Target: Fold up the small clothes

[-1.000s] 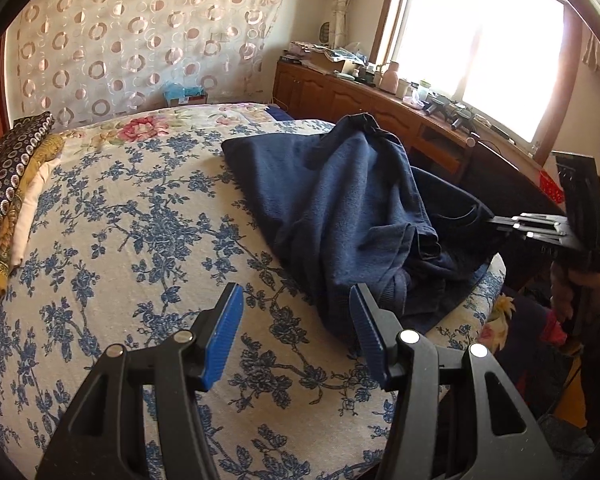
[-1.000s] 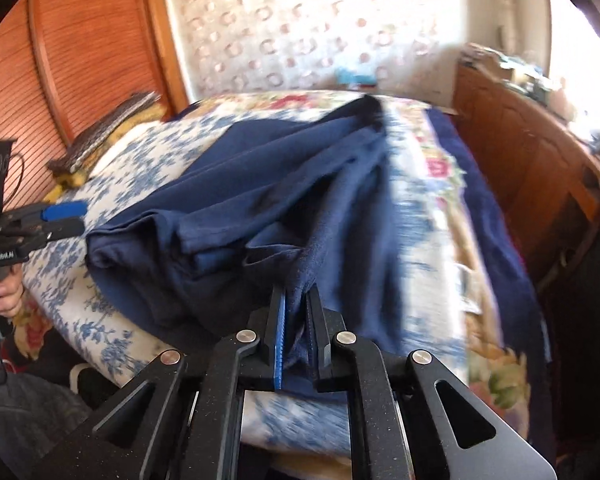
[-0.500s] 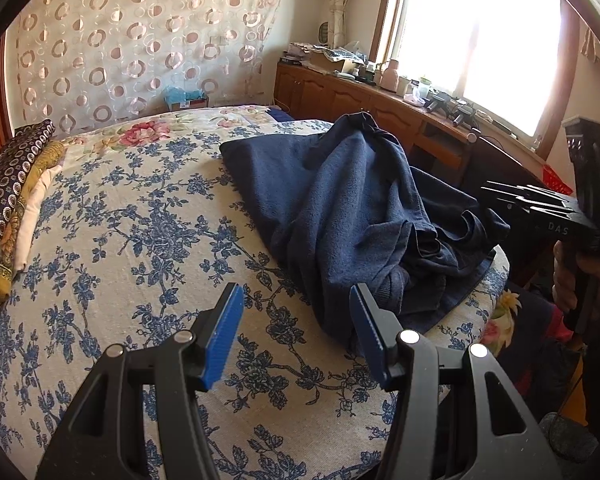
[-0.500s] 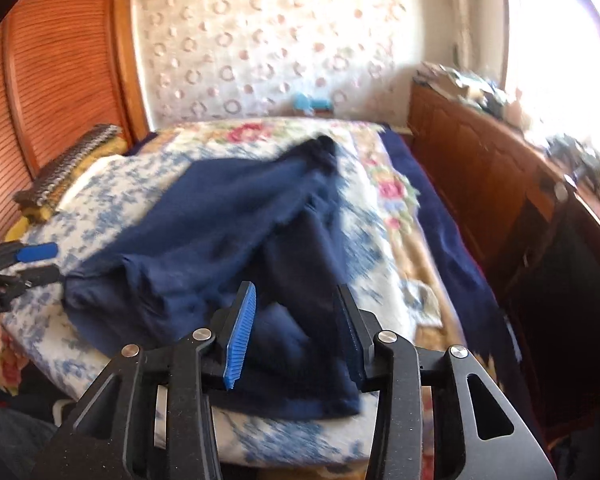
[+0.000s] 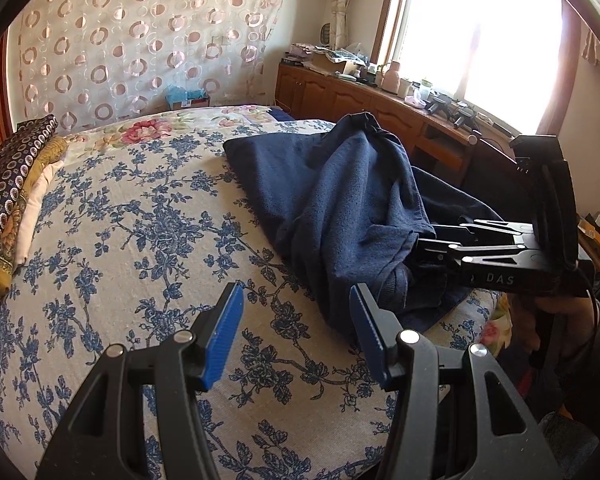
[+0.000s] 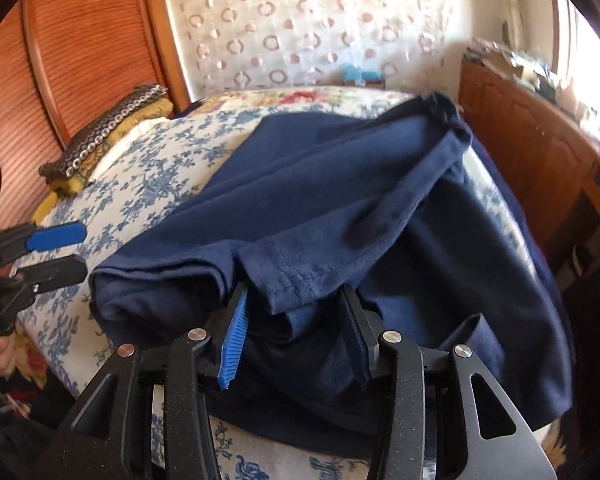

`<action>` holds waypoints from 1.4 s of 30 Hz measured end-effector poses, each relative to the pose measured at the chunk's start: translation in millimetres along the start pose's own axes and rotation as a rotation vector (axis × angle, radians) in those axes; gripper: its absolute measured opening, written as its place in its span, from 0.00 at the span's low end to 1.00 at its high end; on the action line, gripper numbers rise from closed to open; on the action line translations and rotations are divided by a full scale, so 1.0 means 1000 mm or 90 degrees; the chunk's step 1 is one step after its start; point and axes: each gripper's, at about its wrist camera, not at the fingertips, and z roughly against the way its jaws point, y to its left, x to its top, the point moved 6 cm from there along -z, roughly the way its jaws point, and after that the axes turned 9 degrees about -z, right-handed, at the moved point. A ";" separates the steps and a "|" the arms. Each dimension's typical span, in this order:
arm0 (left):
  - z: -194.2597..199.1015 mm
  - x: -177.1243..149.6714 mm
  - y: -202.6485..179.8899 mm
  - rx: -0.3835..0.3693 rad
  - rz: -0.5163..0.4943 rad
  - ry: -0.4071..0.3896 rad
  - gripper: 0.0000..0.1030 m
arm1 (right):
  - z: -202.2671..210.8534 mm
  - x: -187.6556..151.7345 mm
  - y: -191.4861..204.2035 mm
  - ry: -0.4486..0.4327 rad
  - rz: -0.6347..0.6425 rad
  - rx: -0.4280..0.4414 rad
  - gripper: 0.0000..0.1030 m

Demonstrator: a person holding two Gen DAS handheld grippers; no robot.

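A dark blue garment (image 5: 340, 208) lies crumpled on the right half of the floral bed sheet (image 5: 140, 220), one end bunched up into a peak. My right gripper (image 6: 295, 292) is at its near edge. Its jaws are opening, and a stitched hem fold (image 6: 296, 276) lies loosely between them without the pads pressing on it. In the left wrist view the right gripper (image 5: 424, 246) reaches into the cloth from the right. My left gripper (image 5: 295, 288) hovers open over bare sheet just left of the garment, with nothing between its fingers. It also shows as the left gripper (image 6: 56, 254) at the left of the right wrist view.
Stacked pillows (image 5: 8, 200) lie at the bed's far left. A wooden cabinet (image 5: 360, 100) cluttered with small items runs under the bright window on the right. A wooden slatted door (image 6: 80, 60) stands behind the bed. A person's hand (image 5: 560, 320) holds the right gripper.
The right gripper was shut on the garment's edge, let it go and opened, then pushed forward into the cloth. The garment settled lower on the bed. The left gripper stayed still.
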 end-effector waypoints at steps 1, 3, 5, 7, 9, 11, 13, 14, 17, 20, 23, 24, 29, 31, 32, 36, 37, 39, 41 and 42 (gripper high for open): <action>0.000 0.000 0.000 0.000 0.000 0.000 0.53 | 0.000 -0.001 -0.002 0.001 -0.012 0.006 0.45; -0.001 0.000 -0.001 -0.002 0.000 0.001 0.53 | 0.002 0.000 -0.006 -0.001 -0.035 0.021 0.45; -0.001 0.000 -0.002 -0.004 0.000 0.002 0.53 | 0.003 0.002 -0.010 -0.002 -0.053 0.030 0.45; -0.002 0.000 -0.004 -0.005 -0.002 0.001 0.53 | 0.000 0.003 -0.013 0.001 -0.061 0.036 0.45; -0.003 0.000 -0.004 -0.005 -0.003 0.003 0.53 | -0.001 0.004 -0.012 -0.003 -0.058 0.041 0.40; -0.002 0.000 -0.003 -0.004 -0.003 0.000 0.53 | 0.005 0.006 -0.010 -0.021 -0.046 0.052 0.12; -0.001 0.001 -0.003 -0.003 -0.002 -0.007 0.53 | 0.021 0.010 -0.010 -0.059 -0.038 0.059 0.10; 0.000 0.002 -0.003 -0.003 -0.002 -0.013 0.53 | 0.030 0.011 -0.011 -0.074 -0.039 0.064 0.09; 0.003 0.005 -0.004 -0.005 -0.001 -0.021 0.53 | 0.067 0.014 -0.023 -0.128 -0.047 0.060 0.08; 0.004 0.007 -0.008 -0.011 -0.006 -0.023 0.53 | 0.098 0.014 -0.040 -0.154 -0.060 0.045 0.08; 0.002 0.007 -0.011 -0.014 -0.011 -0.018 0.53 | 0.107 0.004 -0.063 -0.141 -0.061 -0.007 0.08; 0.000 0.007 -0.013 -0.016 -0.010 -0.014 0.53 | 0.105 0.000 -0.071 -0.124 -0.062 -0.028 0.12; -0.010 0.006 -0.015 -0.021 -0.008 0.000 0.53 | 0.101 -0.018 -0.106 -0.103 -0.106 -0.068 0.36; -0.014 0.004 -0.016 -0.020 -0.007 0.008 0.53 | 0.102 -0.014 -0.108 -0.118 -0.114 -0.072 0.40; -0.016 0.004 -0.017 -0.020 -0.009 0.011 0.53 | 0.102 -0.011 -0.107 -0.127 -0.111 -0.080 0.42; -0.016 0.003 -0.018 -0.016 -0.011 0.012 0.53 | 0.096 -0.002 -0.103 -0.136 -0.102 -0.086 0.42; -0.015 0.003 -0.018 -0.013 -0.012 0.010 0.53 | 0.096 0.000 -0.101 -0.139 -0.100 -0.083 0.42; -0.013 0.003 -0.018 -0.012 -0.014 0.006 0.53 | 0.101 0.001 -0.098 -0.146 -0.092 -0.080 0.42; -0.011 0.004 -0.019 -0.008 -0.014 0.003 0.53 | 0.109 0.001 -0.096 -0.157 -0.080 -0.091 0.42; -0.011 0.004 -0.019 -0.007 -0.015 0.001 0.53 | 0.114 0.001 -0.095 -0.162 -0.076 -0.093 0.42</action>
